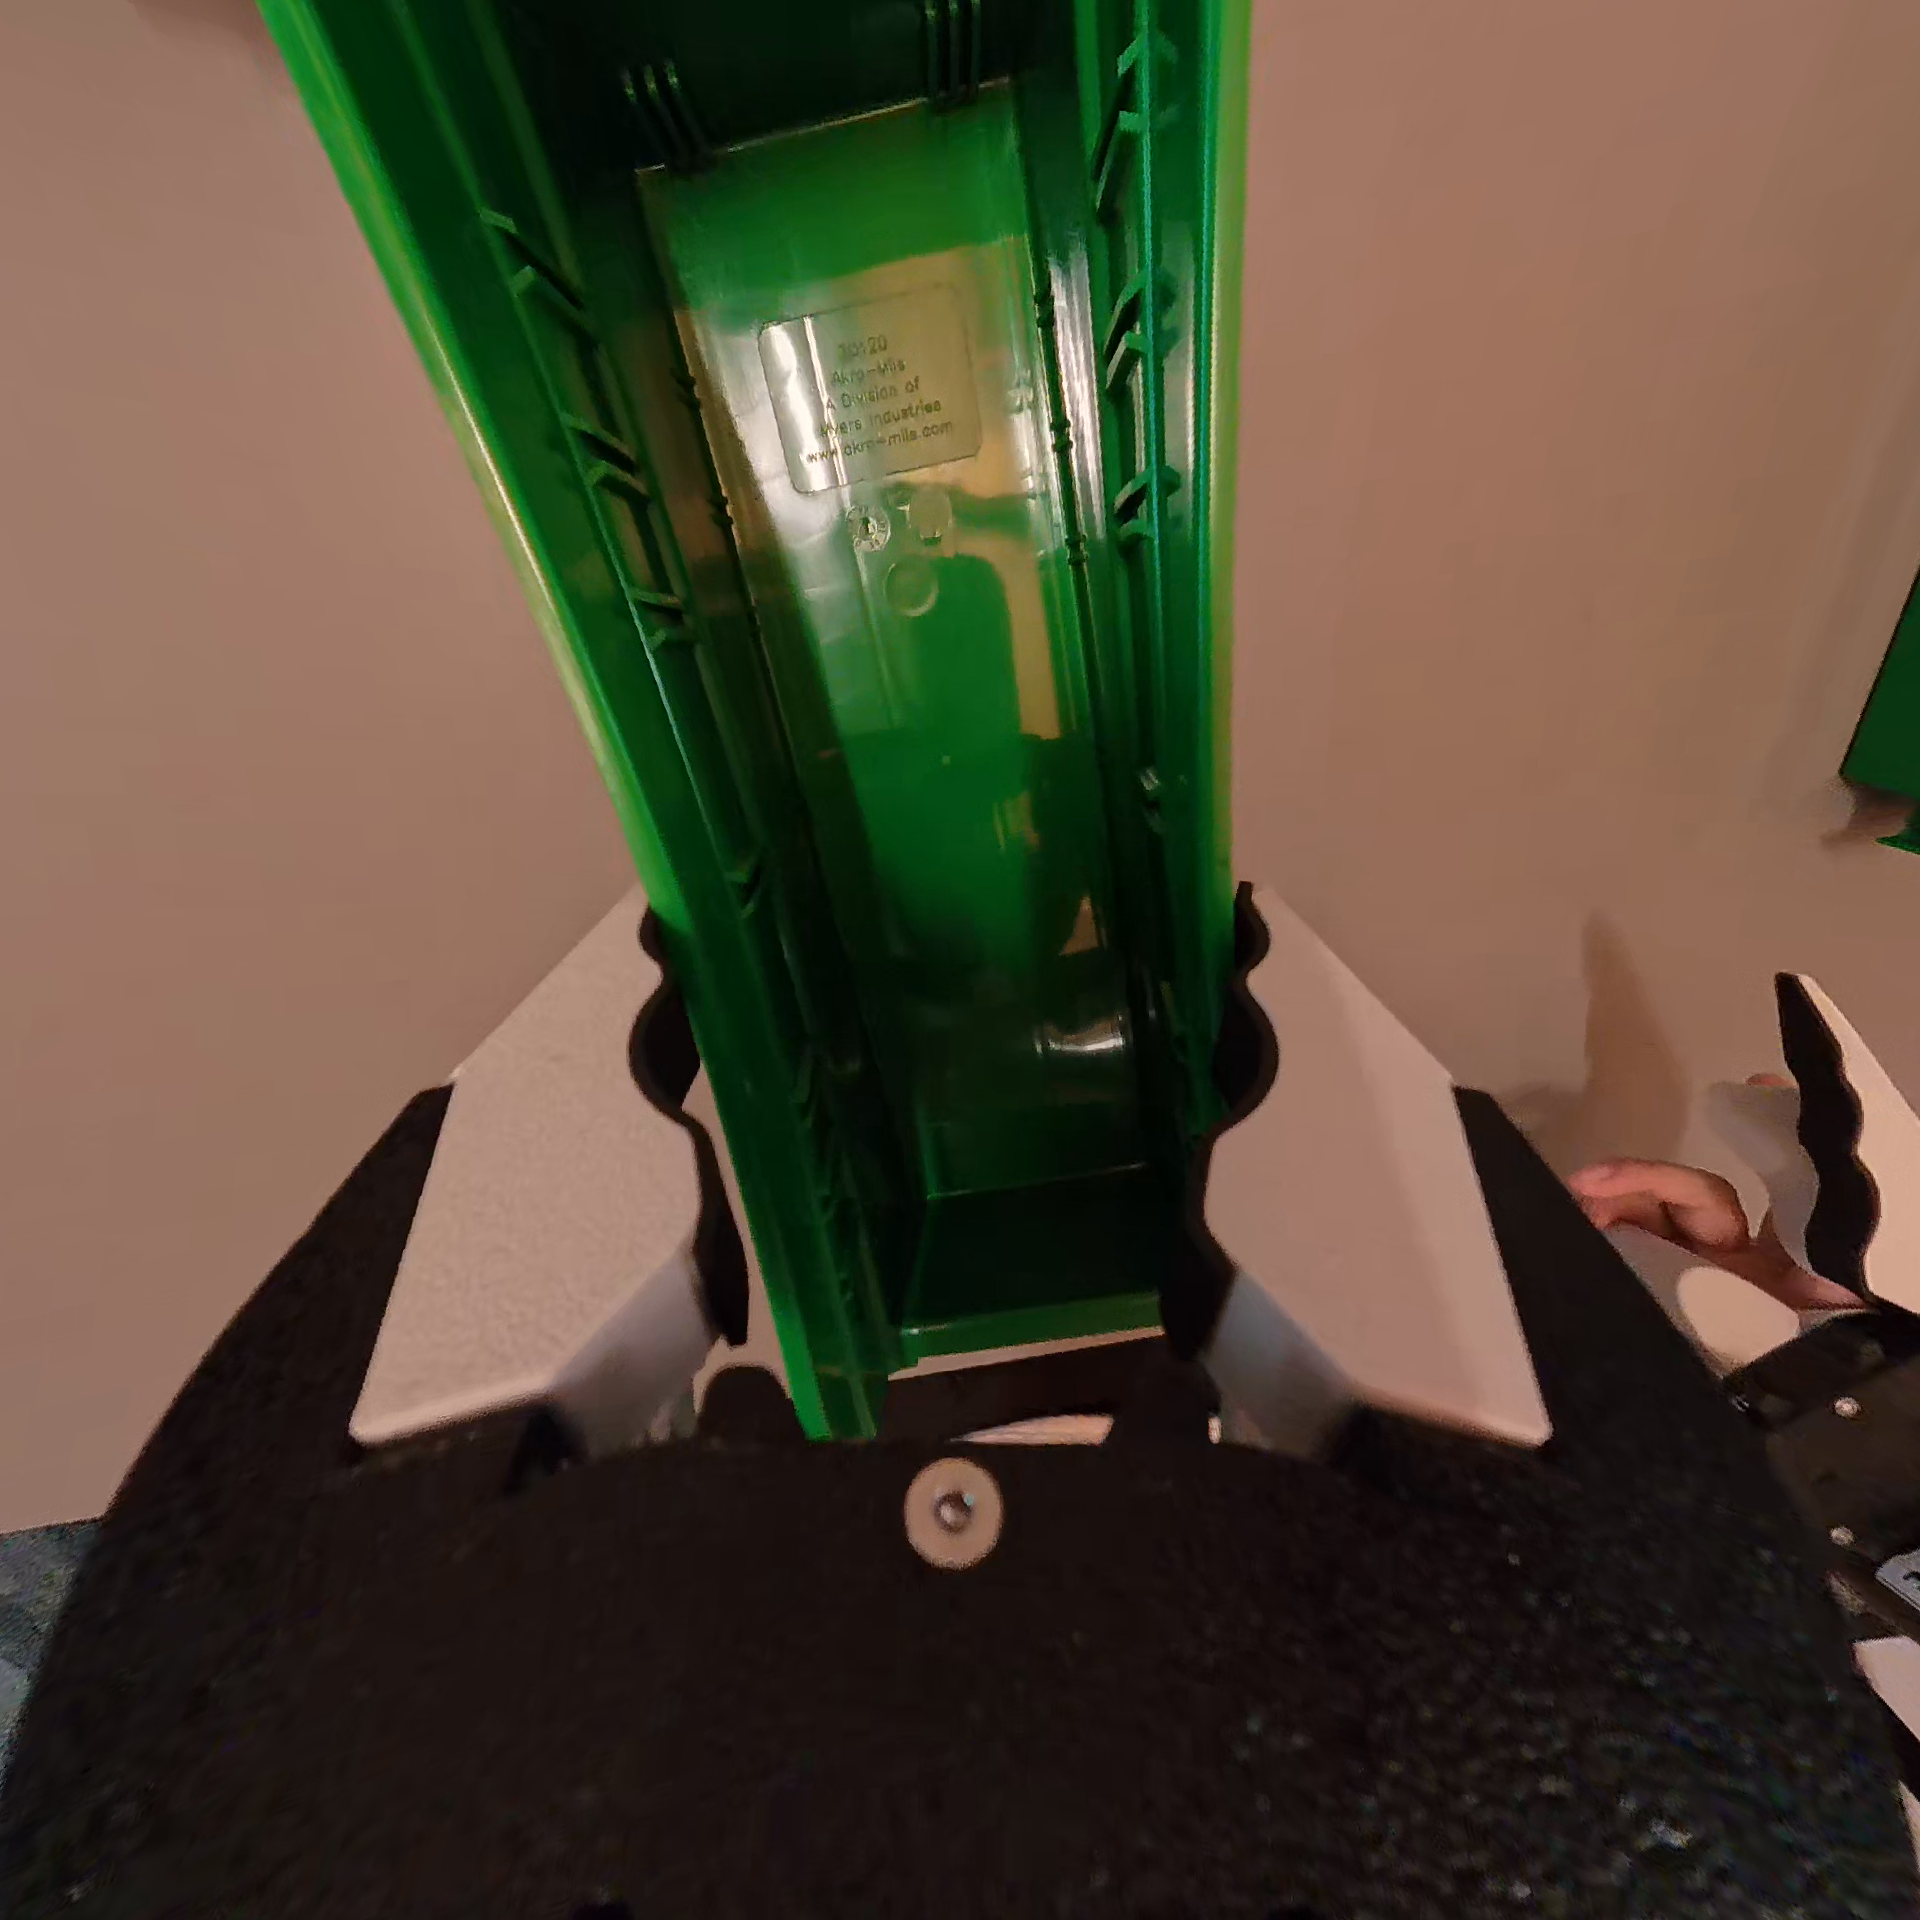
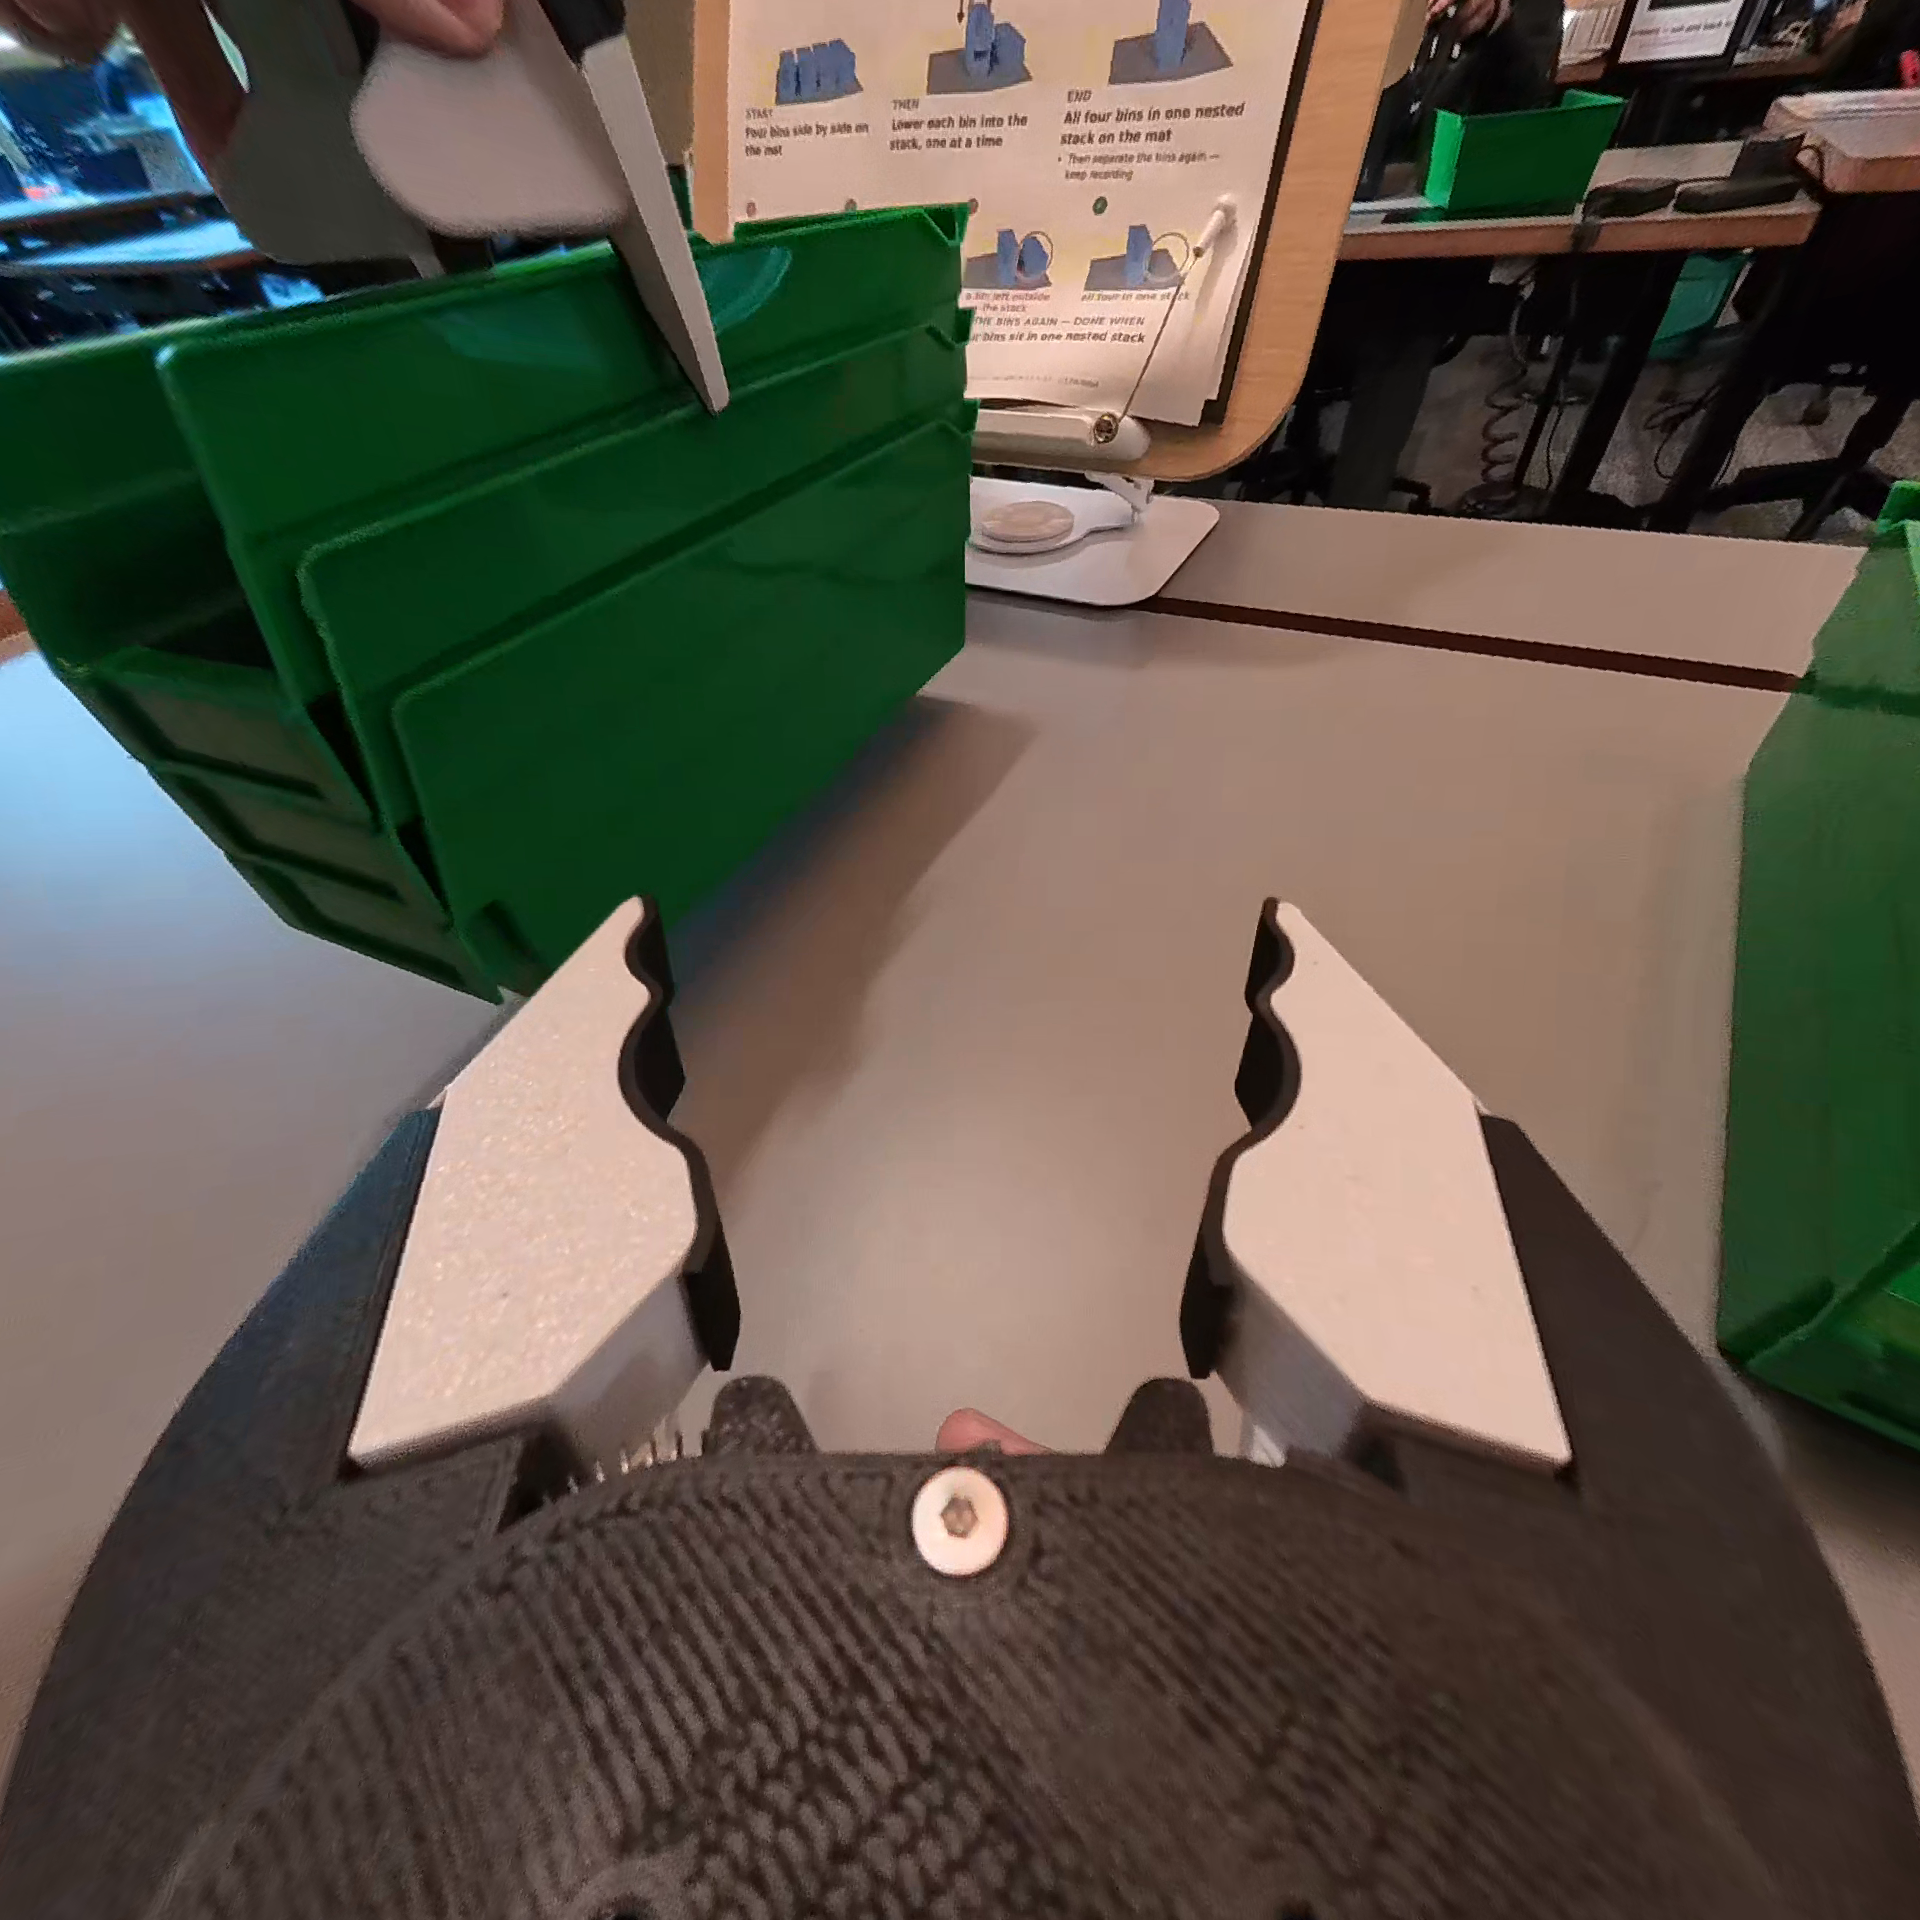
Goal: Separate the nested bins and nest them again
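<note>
A stack of nested green bins [image 2: 623, 623] stands on the grey table [image 2: 1143, 831] at the left of the right wrist view. My left gripper [image 1: 951, 935] reaches down from above and is shut across the topmost bin [image 1: 935, 623], one finger outside each long wall. One of its fingers [image 2: 665, 291] shows against that bin's side in the right wrist view. My right gripper [image 2: 956, 935] is open and empty, low over the table to the right of the stack. One of its fingers [image 1: 1829, 1132] shows at the right edge of the left wrist view.
A separate green bin [image 2: 1829, 987] stands at the right table edge and also shows in the left wrist view [image 1: 1891, 727]. An instruction sheet on a wooden stand [image 2: 1039, 208] stands behind the stack. More tables and another green bin [image 2: 1517, 145] lie farther back.
</note>
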### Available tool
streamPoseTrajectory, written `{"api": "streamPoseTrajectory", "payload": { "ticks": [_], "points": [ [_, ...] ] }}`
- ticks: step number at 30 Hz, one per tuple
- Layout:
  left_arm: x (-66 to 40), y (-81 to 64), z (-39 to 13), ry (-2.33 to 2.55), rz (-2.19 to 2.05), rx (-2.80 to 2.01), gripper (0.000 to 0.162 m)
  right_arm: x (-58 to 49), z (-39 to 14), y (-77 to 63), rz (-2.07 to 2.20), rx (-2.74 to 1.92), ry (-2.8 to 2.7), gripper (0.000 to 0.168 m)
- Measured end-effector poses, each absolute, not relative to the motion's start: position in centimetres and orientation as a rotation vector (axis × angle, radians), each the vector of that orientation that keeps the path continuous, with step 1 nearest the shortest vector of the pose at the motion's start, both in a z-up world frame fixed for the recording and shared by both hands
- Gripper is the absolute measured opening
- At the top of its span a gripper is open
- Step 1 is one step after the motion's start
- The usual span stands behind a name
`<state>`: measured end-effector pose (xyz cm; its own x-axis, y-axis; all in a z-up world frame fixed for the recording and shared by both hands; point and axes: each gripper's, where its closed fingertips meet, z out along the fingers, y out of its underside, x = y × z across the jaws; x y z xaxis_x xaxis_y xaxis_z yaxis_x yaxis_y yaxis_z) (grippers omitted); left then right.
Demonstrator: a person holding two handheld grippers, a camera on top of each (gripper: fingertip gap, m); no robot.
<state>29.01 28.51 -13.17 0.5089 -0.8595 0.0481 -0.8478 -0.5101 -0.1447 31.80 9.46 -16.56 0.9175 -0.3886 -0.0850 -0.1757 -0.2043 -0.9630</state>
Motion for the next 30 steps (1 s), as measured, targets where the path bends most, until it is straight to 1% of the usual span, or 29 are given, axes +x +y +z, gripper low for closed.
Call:
{"api": "streamPoseTrajectory", "payload": {
  "ticks": [18,23,28,30],
  "points": [
    [28.6,29.1,-12.2,1.543,-0.128,-2.592,0.104,31.7,-17.9,9.7,-0.205,-1.842,0.411,0.110],
    [28.1,29.1,-13.6,1.552,-0.143,-2.612,0.110,31.9,-18.1,9.7,-0.204,-1.845,0.419,0.110],
    [27.0,29.0,-16.4,1.585,-0.072,-2.638,0.113,31.9,-18.4,9.7,-0.207,-1.852,0.418,0.111],
    [27.2,29.2,-16.5,1.580,-0.077,-2.610,0.116,31.9,-18.5,9.7,-0.206,-1.853,0.420,0.111]
  ]
}}
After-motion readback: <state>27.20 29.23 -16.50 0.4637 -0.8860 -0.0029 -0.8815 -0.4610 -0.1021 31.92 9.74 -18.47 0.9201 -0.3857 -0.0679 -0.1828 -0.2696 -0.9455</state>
